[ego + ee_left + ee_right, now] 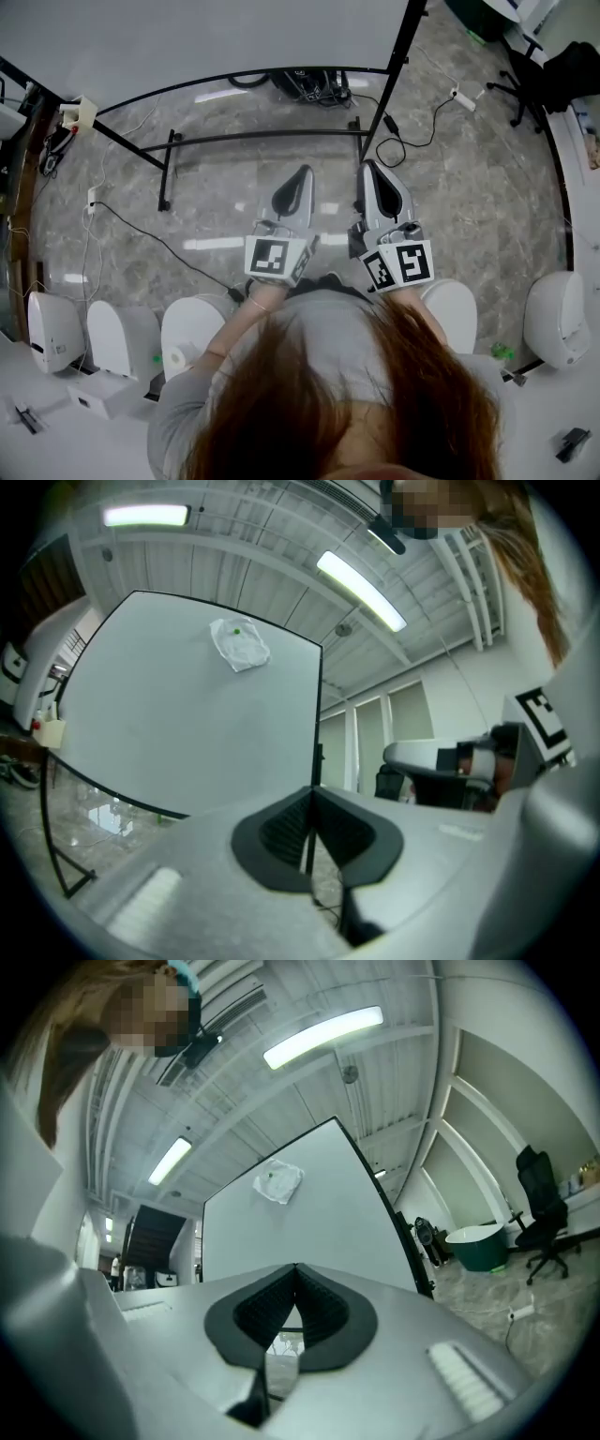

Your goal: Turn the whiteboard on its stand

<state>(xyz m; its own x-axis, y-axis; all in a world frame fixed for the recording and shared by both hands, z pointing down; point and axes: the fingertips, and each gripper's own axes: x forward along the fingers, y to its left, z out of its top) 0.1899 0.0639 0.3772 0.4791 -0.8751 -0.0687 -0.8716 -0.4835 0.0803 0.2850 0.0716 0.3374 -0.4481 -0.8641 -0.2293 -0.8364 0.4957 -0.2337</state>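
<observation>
Left tool (302, 172), right tool (371, 169), jaws together

Large whiteboard (206, 37), blank white face in a thin black frame, upright on its black tubular stand (262, 137), crumpled white cloth (240, 644) stuck near its top, on grey marbled floor (234, 202)

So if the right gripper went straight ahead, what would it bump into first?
Most likely the whiteboard: the right gripper aims at its face, and nothing shows in between. How far off is hard to judge.
</observation>
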